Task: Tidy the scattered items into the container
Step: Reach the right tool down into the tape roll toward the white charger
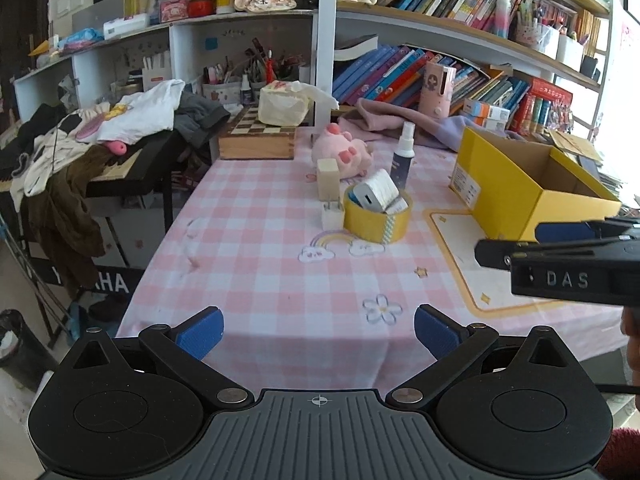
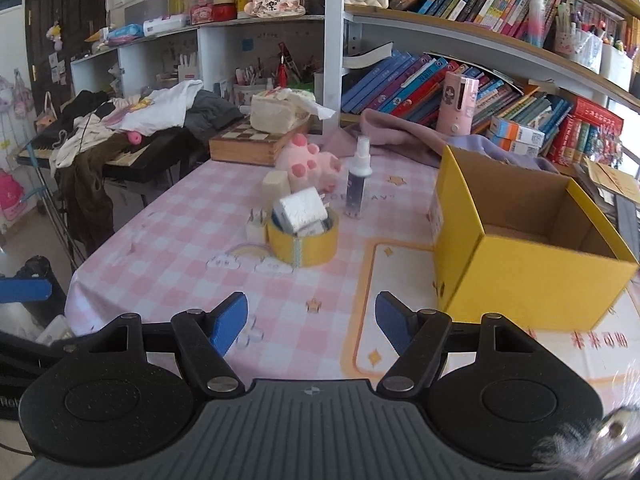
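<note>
We hold both grippers low at the near edge of a pink-checked tablecloth point(image 2: 192, 240), the left gripper point(image 1: 319, 334) and the right gripper point(image 2: 311, 320) each spread wide and carrying nothing. The scattered items sit mid-table, well apart from either tool: a yellow tape roll point(image 2: 303, 240) with a silvery-white block point(image 2: 303, 209) resting in its core, a small white plug adapter point(image 2: 256, 228) touching the roll's left side, a cream block point(image 2: 275, 188) behind, a spray bottle point(image 2: 359, 178) upright, and a pink plush toy point(image 2: 308, 162) at the back. The yellow cardboard box point(image 2: 532, 276) — our container — stands open to the right, apparently holding nothing.

The risk, as we judge it, is the cluster: a wide grasp at the roll could knock the adapter aside or tip the block out, and a careless sweep might topple the bottle.

The box floor is only partly visible, the roll's core hides further small pieces, and the right gripper is cut off at the frame edge in the left view.
</note>
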The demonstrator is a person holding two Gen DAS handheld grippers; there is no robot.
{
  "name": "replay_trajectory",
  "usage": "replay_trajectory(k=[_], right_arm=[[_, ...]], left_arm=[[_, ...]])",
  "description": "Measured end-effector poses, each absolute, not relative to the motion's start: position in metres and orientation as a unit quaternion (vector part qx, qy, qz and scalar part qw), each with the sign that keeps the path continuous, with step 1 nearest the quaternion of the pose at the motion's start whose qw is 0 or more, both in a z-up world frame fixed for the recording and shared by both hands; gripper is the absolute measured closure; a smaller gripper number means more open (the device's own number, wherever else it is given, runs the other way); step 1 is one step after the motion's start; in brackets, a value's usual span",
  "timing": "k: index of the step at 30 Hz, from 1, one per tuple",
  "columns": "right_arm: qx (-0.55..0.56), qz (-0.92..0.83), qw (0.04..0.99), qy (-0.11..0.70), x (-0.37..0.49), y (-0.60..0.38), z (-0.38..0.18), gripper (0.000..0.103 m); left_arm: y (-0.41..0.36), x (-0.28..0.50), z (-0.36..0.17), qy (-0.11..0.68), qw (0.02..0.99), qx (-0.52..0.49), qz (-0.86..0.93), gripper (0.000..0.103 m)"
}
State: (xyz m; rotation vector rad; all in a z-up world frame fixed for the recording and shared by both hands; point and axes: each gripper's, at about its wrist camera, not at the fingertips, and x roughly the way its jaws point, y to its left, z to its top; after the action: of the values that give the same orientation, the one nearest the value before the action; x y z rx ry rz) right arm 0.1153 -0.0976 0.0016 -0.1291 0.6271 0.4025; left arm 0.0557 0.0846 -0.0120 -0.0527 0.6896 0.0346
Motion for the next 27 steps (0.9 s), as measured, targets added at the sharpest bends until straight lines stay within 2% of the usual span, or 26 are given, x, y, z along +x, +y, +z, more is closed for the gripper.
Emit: replay_trajectory(k=[27], right_arm=[[-0.083, 0.289, 0.887, 0.349, 0.283, -0.055, -0.014, 0.034]], left_arm=[[0.094, 0.186, -0.021, 0.384, 0.92, -0.027, 0.077, 0.001]])
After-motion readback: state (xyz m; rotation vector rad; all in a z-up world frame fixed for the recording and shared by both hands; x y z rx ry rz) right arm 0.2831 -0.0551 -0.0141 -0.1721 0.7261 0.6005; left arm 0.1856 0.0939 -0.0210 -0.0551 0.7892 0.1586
